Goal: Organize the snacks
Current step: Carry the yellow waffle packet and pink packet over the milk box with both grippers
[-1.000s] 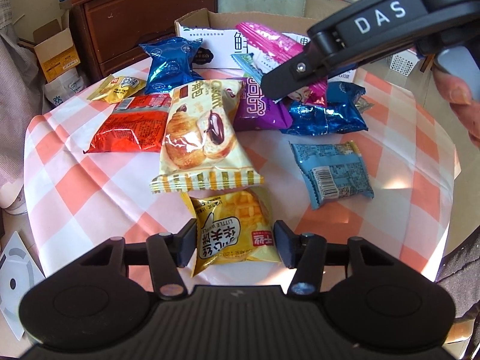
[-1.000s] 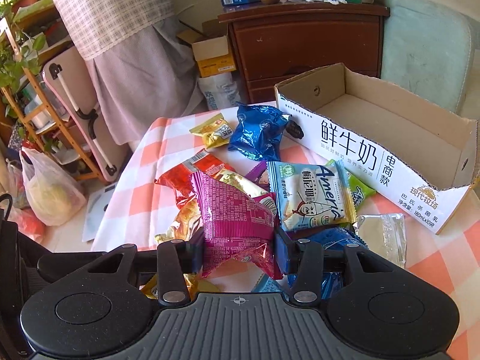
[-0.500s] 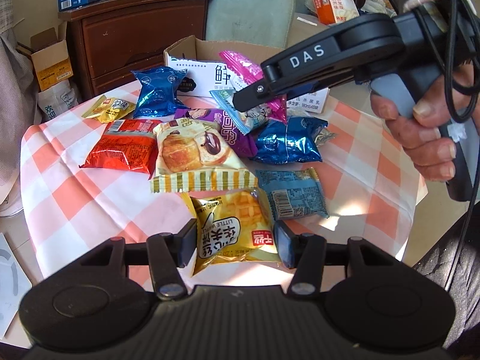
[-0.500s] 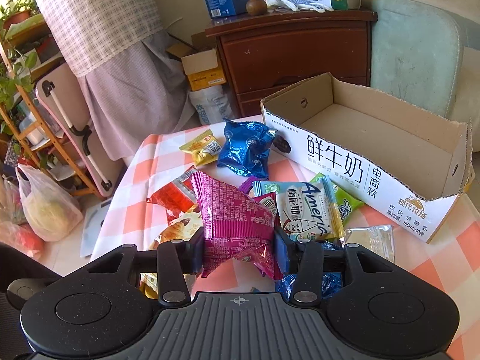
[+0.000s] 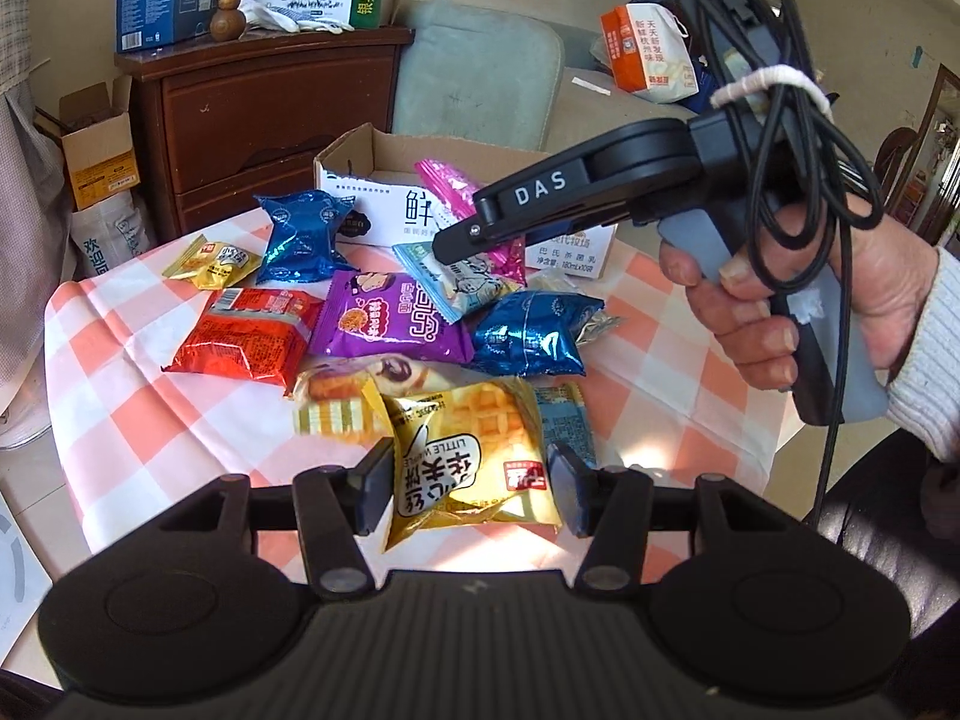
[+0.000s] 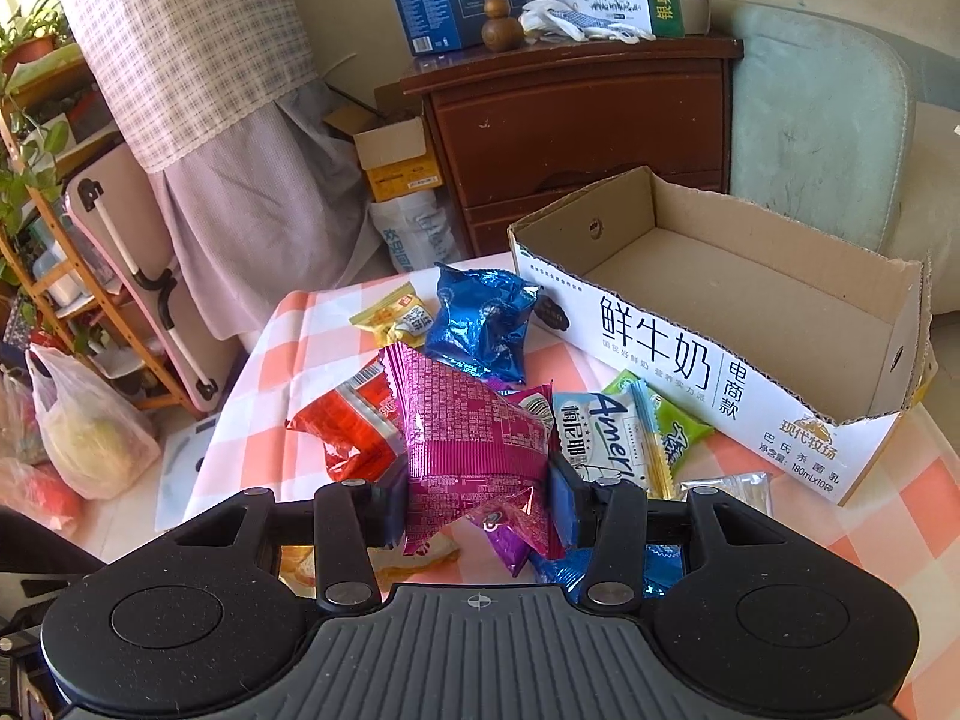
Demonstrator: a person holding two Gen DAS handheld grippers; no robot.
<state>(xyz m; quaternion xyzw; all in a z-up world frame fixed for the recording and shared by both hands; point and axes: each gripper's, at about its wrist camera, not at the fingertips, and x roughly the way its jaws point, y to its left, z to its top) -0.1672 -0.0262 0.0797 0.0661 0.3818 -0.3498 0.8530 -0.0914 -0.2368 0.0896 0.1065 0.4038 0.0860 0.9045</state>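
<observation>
The left gripper (image 5: 468, 489) is pinching a yellow waffle packet (image 5: 471, 456) by its near end, one pad on each side edge, and the packet is hanging clear above the checked surface (image 5: 120, 420) at its near edge. The right gripper (image 6: 477, 489) is clamping a magenta packet (image 6: 474, 450) the same way, holding it over the pile of snacks lying just in front of the open cardboard box (image 6: 708, 354) — the box sits at the far right of the surface and looks empty inside.

Both packets are judged light and soft: thin, glossy film puffed with air around a small cake or biscuit. The film is slippery and crinkles under the pads, so a grip across the flat body or along a crimped seam should hold better than a grip on a bulging corner. Squeezing too hard could crush what is inside or burst the seal, and the magenta film is already creasing where the pads meet it.

Both grippers are angling downward toward the surface. In the left wrist view a hand (image 5: 798, 306) in a pale knitted sleeve is wrapping the grey handle of the right tool, with black cables looping over it. The right tool is reaching in from the right, its tip over the snacks nearest the box — a short carry from the opening, by the look of it.
</observation>
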